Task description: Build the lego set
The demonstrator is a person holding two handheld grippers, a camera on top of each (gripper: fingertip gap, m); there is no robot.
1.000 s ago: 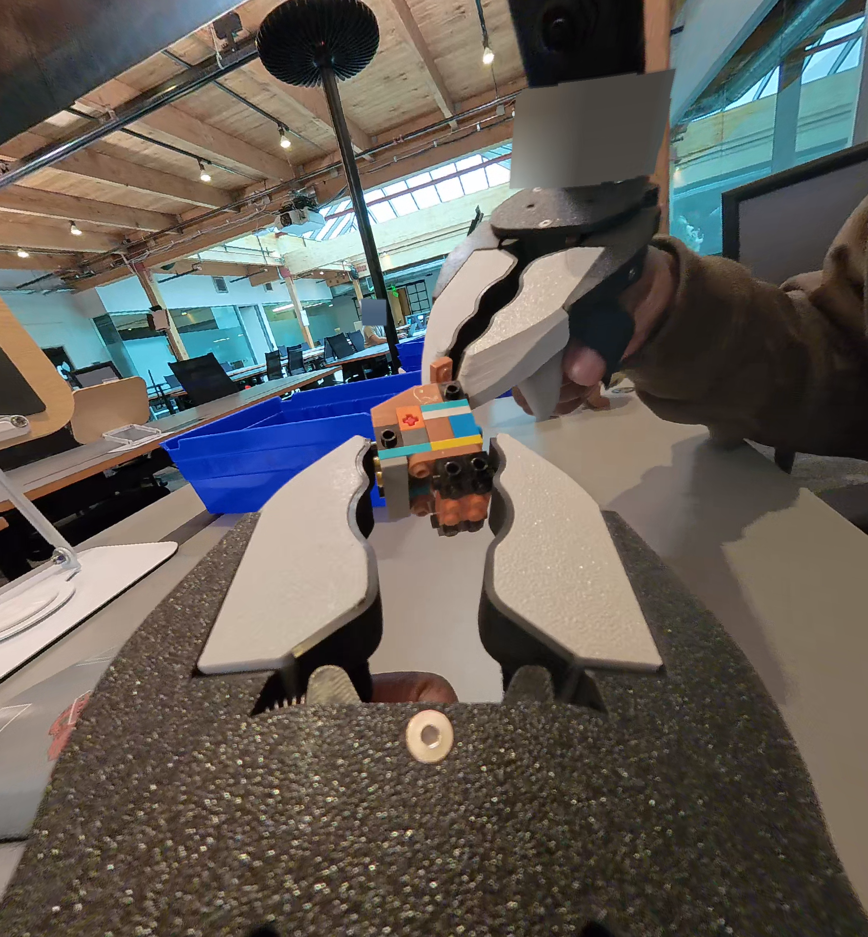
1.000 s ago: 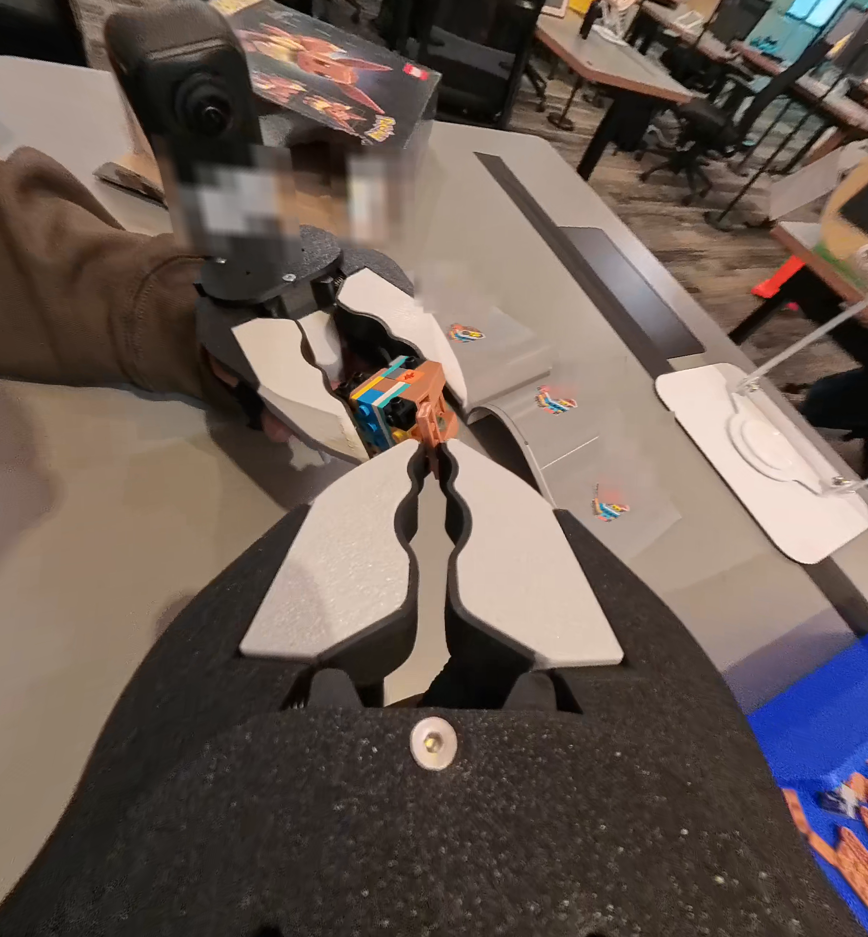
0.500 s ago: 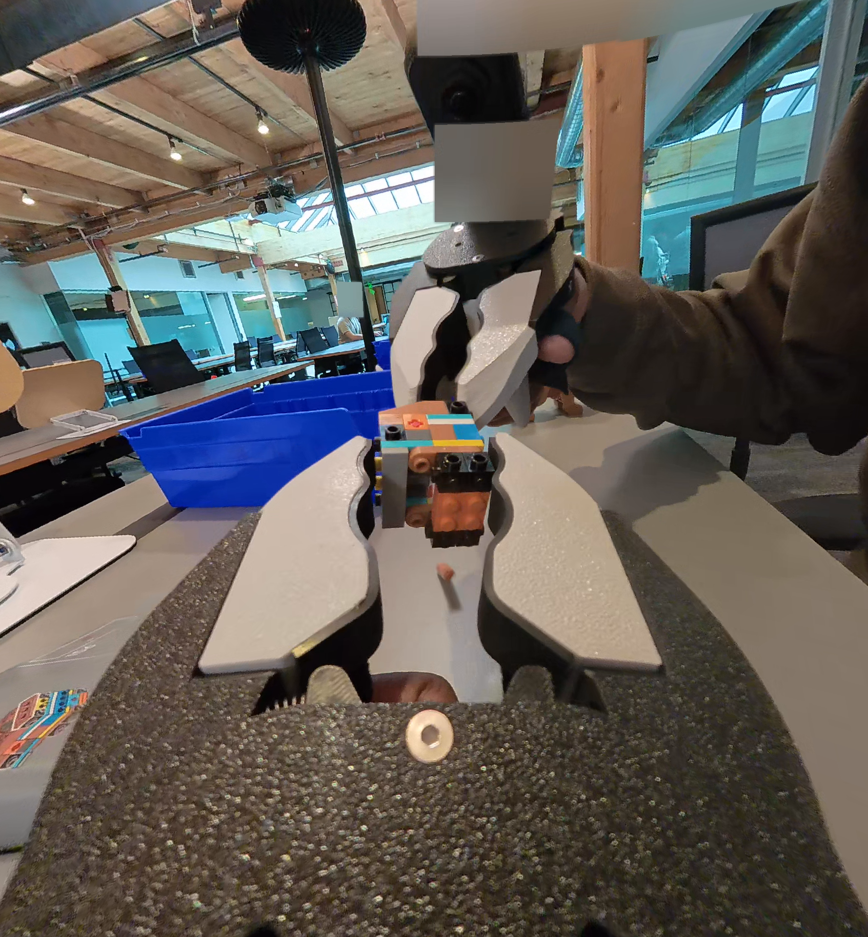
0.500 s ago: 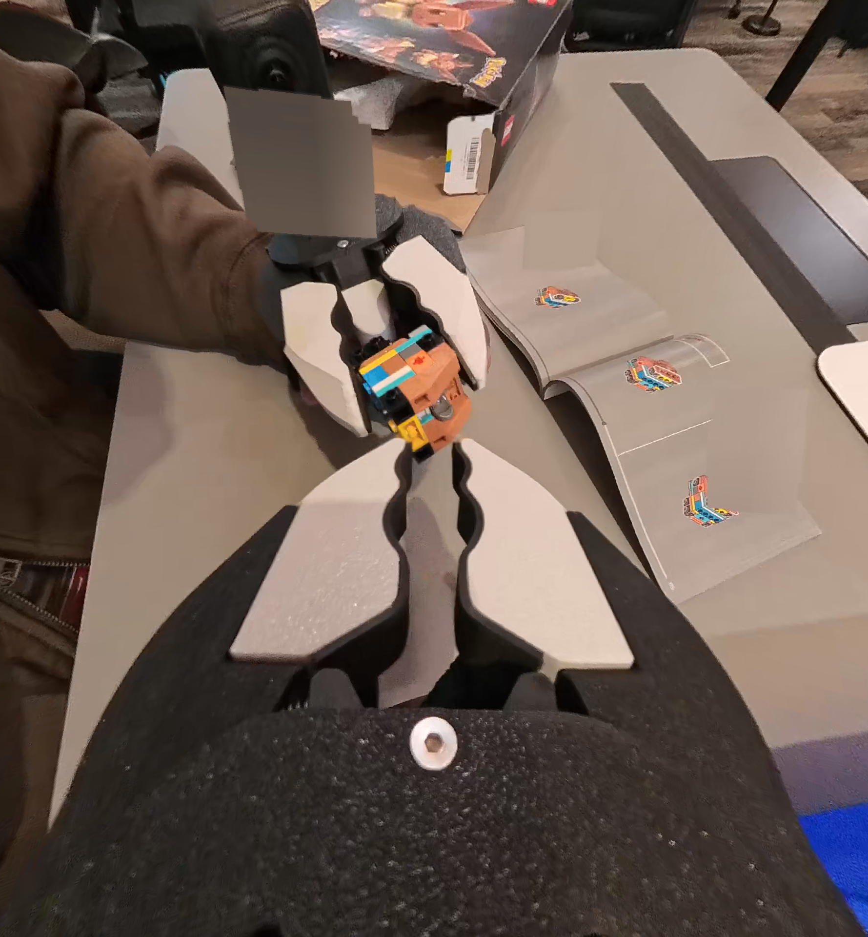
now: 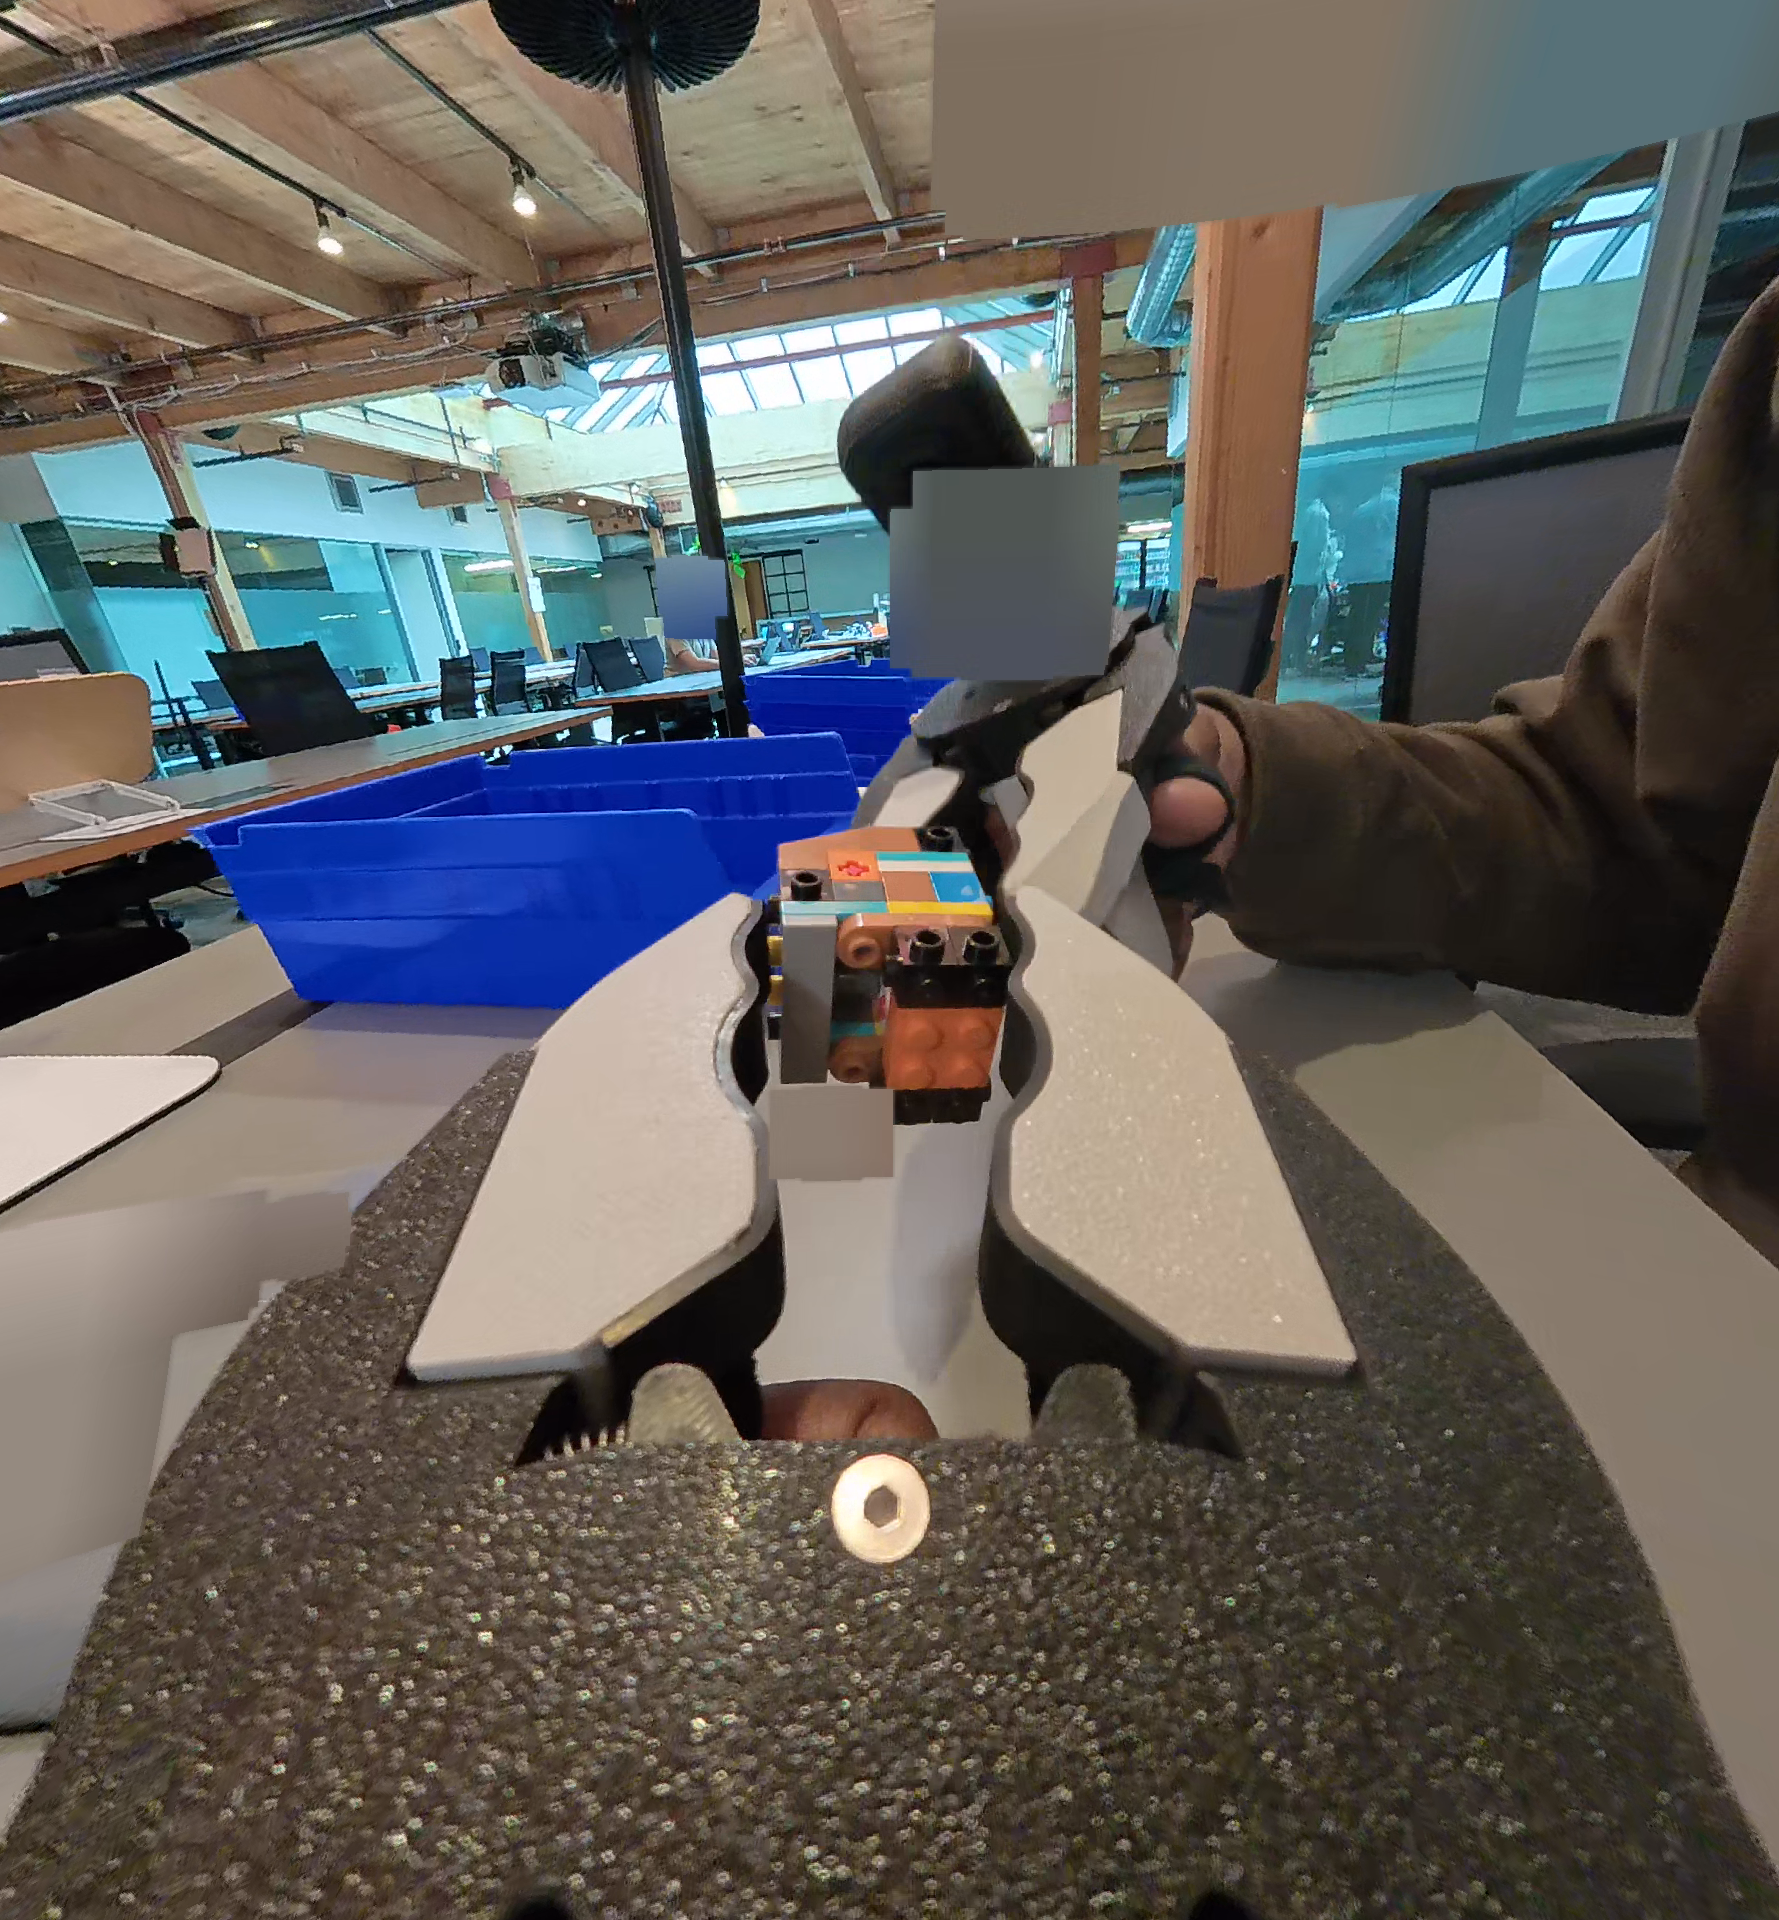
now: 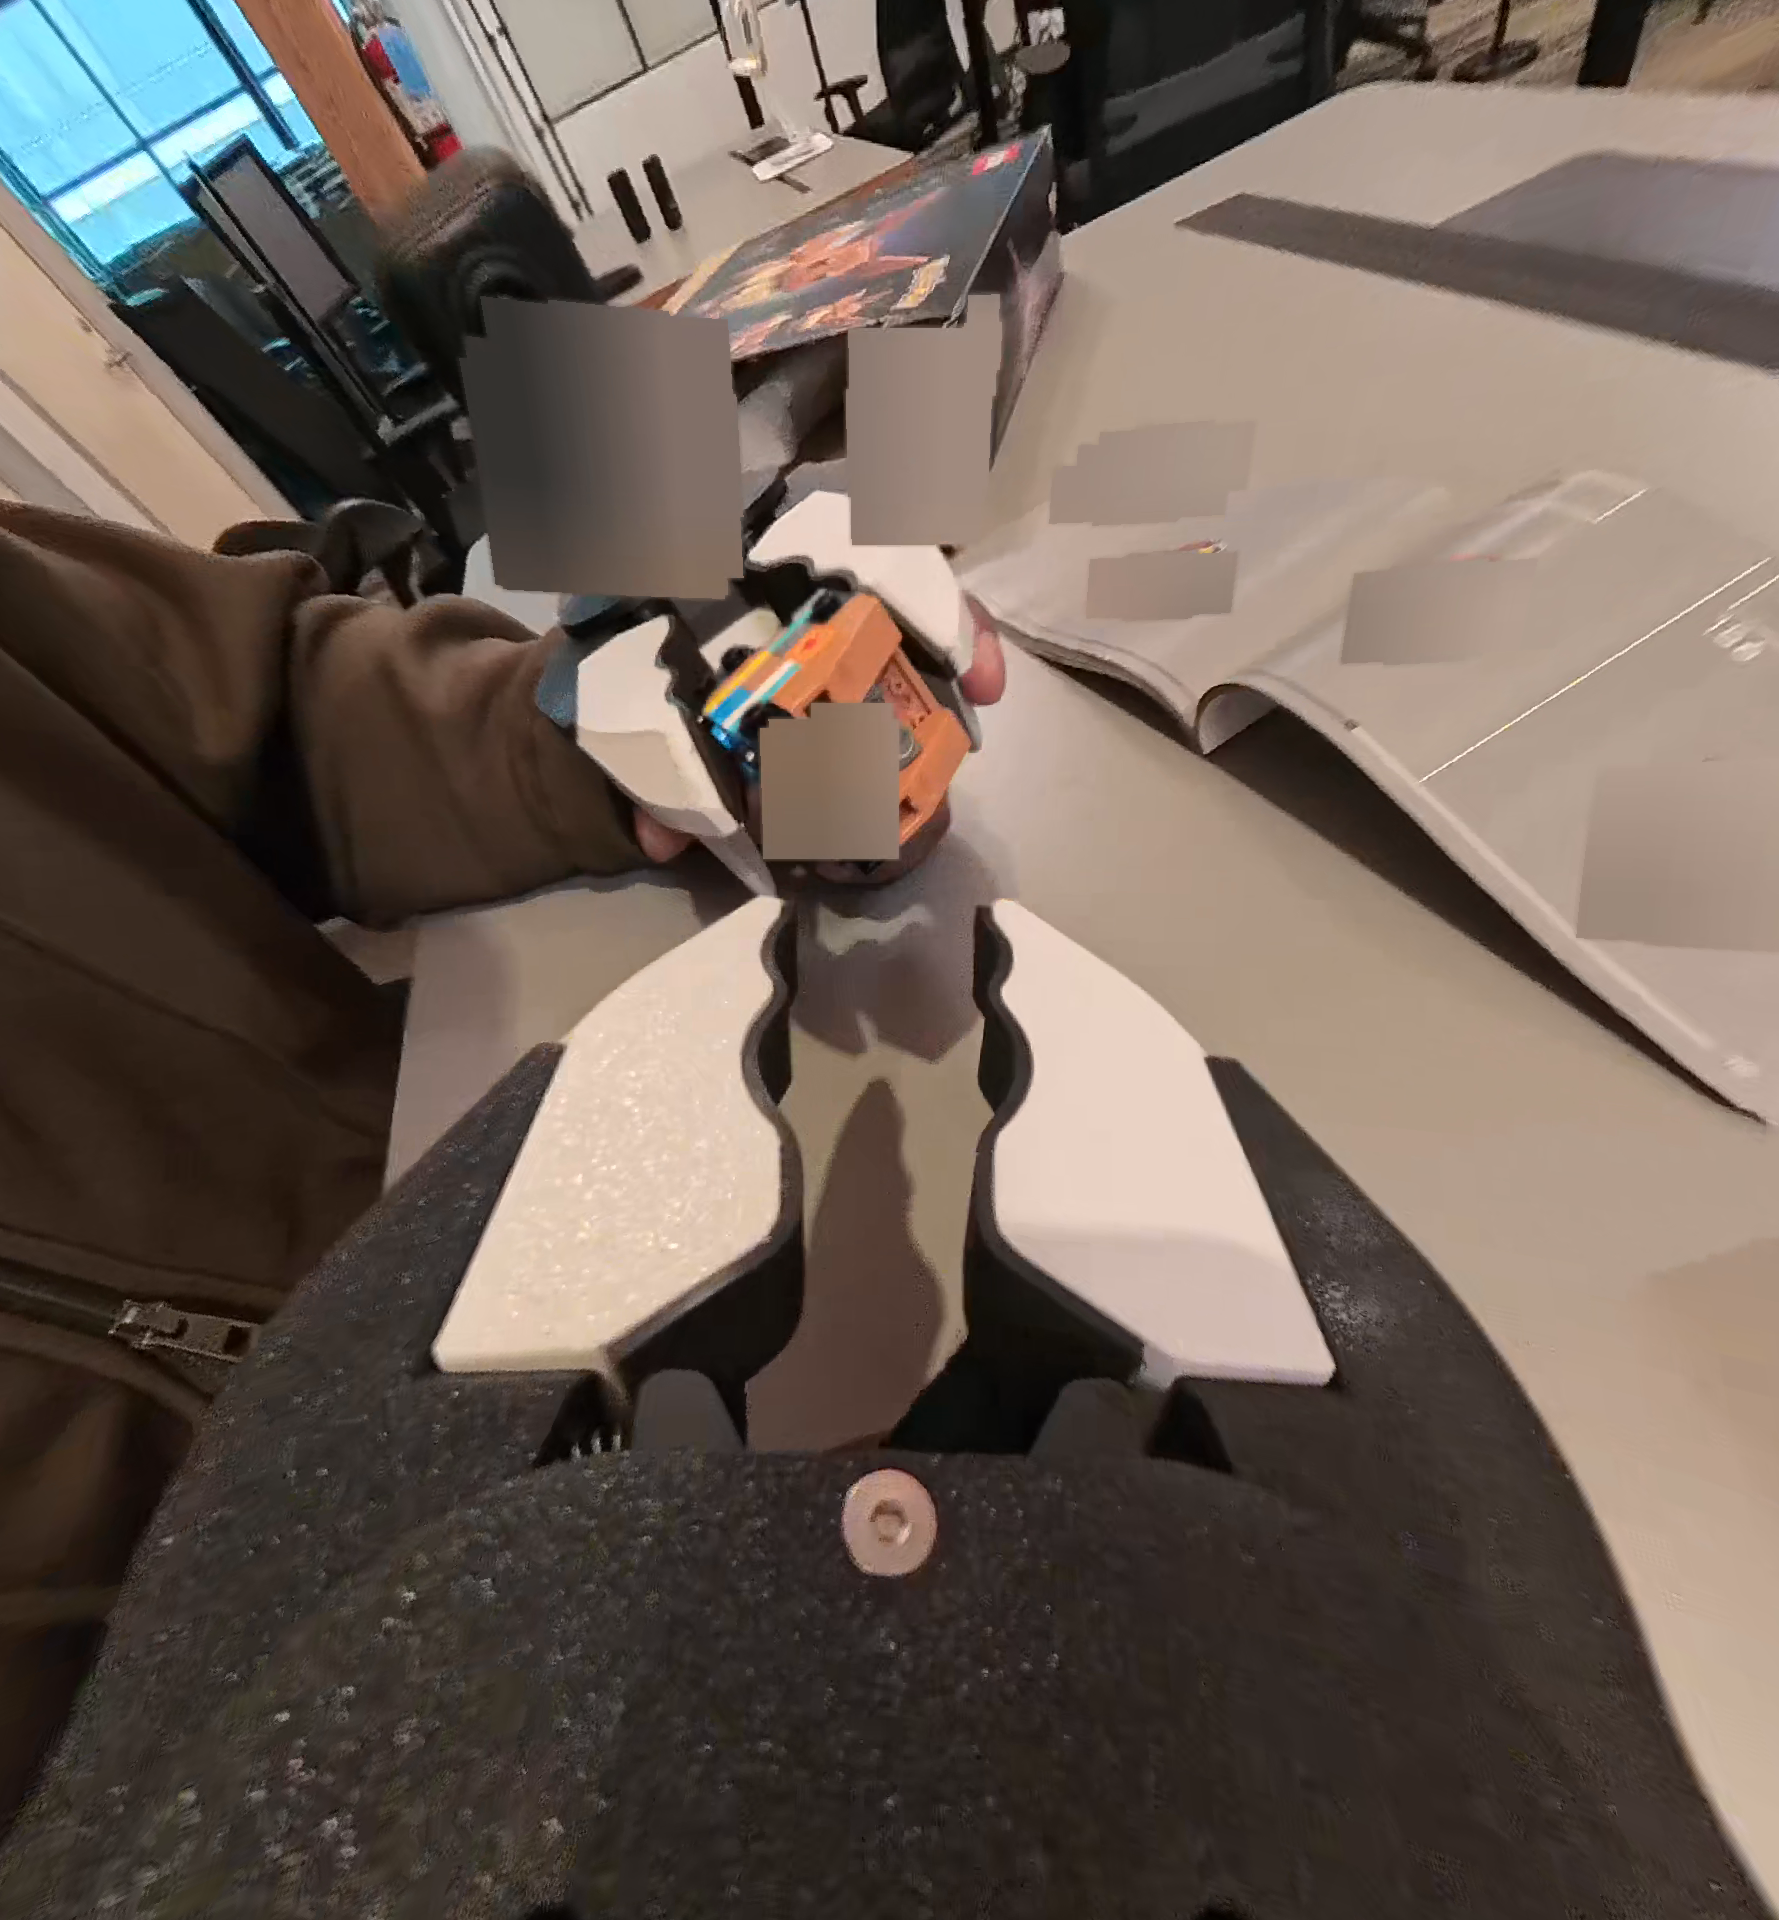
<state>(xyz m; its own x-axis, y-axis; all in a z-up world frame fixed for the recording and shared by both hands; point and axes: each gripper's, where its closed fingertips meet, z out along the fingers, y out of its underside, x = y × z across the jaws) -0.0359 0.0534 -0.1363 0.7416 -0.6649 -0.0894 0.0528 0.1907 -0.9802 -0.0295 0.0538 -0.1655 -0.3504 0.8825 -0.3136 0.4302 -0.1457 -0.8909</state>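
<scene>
Left tongs [image 5: 890, 997] pinch the lego assembly [image 5: 890, 977], a small block of brown, black, grey and blue bricks, by its two flanks. It is held above the grey bench [image 5: 1436, 1195], studded top face upward and clear of the grip, likely so a piece can be pressed on from above.

Right tongs [image 6: 880, 914] are spread with nothing between them, set just short of the assembly and pointing at it. In the left wrist view they sit just behind the build.

Open instruction booklet [image 6: 1487, 727] lies flat on the bench to the right, pages up for reference. Set box [image 6: 895, 260] rests farther back. Blue bins [image 5: 511, 894] stand beyond the assembly, probably the parts supply.

Judgement: between placements; the right tongs need a next piece.
</scene>
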